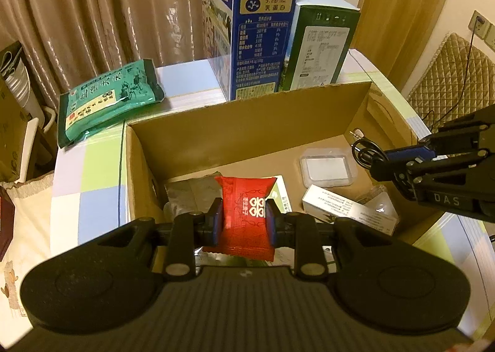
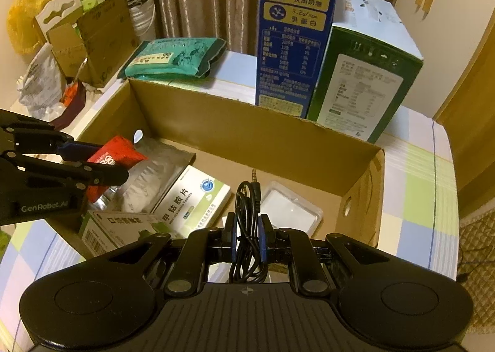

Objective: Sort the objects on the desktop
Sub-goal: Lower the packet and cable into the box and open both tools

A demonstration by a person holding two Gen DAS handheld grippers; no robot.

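My left gripper [image 1: 244, 219] is shut on a red snack packet [image 1: 246, 197] and holds it over the left part of an open cardboard box [image 1: 247, 123]. My right gripper [image 2: 247, 234] is shut on a coiled black audio cable [image 2: 247, 212] over the box's right part. In the right wrist view the left gripper [image 2: 102, 163] shows at the left with the red packet [image 2: 119, 151]. In the left wrist view the right gripper [image 1: 383, 160] shows at the right with the cable [image 1: 365, 148]. Inside the box lie a silver foil bag [image 2: 154, 172], white medicine boxes [image 2: 191, 200] and a clear plastic case [image 2: 290, 209].
A green tea packet [image 1: 108, 101] lies on the checked tablecloth [image 1: 86, 185] behind the box. A tall blue milk carton [image 2: 294, 33] and a green carton [image 2: 365, 79] stand behind the box's far wall. Cardboard boxes and bags [image 2: 77, 36] crowd the far left.
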